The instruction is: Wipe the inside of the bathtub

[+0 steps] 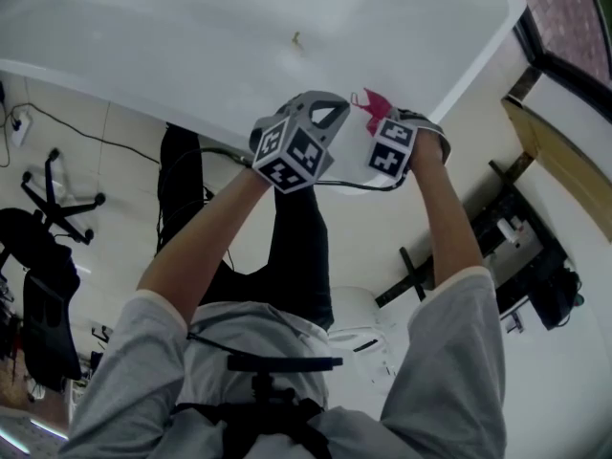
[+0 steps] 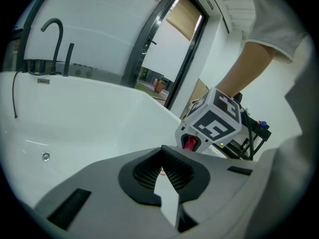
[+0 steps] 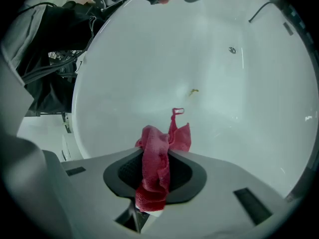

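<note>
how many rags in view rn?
1. A pink rag is clamped in the right gripper, over the inside of the bathtub. The left gripper is shut on nothing. No other rag shows.

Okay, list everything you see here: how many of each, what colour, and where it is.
bathtub: one, white, in front of the person
cloth: one, pink, clamped in the right gripper, facing the tub's inside
speck: one, yellowish, on the tub's inner surface
faucet: one, black, behind the tub's rim
chair: one, black, on the floor at the head view's left
left gripper: one, grey, jaws together, nothing held, beside the right gripper
right gripper: one, grey, shut on the cloth
</note>
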`<action>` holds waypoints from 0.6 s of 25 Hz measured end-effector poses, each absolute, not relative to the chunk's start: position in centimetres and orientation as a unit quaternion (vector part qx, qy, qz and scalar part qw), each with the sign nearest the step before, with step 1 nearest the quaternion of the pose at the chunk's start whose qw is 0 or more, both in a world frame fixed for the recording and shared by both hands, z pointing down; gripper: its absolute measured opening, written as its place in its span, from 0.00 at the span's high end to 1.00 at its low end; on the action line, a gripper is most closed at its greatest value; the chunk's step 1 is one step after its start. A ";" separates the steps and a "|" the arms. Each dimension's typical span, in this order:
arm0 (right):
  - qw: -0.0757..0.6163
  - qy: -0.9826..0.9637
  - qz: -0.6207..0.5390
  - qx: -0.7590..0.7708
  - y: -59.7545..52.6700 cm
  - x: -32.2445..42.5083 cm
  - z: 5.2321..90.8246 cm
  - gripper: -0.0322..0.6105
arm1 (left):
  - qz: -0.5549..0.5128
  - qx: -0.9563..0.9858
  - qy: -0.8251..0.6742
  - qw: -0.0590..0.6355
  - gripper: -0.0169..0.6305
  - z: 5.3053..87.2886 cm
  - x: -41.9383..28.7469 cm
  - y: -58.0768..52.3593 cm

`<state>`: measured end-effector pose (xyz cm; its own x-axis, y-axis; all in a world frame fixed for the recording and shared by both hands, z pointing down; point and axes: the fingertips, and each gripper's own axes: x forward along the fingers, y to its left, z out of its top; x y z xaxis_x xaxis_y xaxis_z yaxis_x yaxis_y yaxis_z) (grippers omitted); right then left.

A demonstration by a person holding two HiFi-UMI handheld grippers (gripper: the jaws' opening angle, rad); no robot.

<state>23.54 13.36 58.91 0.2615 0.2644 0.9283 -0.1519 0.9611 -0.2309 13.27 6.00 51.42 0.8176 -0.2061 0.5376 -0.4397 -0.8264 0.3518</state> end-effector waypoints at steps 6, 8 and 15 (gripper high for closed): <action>0.805 -0.574 0.146 -0.044 12.5 24.5 59.9 0.80 | 0.255 0.922 -0.165 0.239 0.96 52.7 13.9 6.5; 0.810 -0.569 0.138 -0.033 11.5 24.8 60.4 0.80 | 0.259 0.921 -0.163 0.242 0.96 53.2 14.1 6.4; 0.817 -0.563 0.124 0.015 8.5 25.7 61.5 0.80 | 0.276 0.915 -0.161 0.246 0.96 55.2 14.0 5.0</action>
<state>25.72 8.47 61.53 0.3349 0.1862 0.9237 -0.2194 0.9687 -0.1157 14.02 4.98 55.22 0.7964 -0.1584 0.5837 -0.4297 -0.8273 0.3618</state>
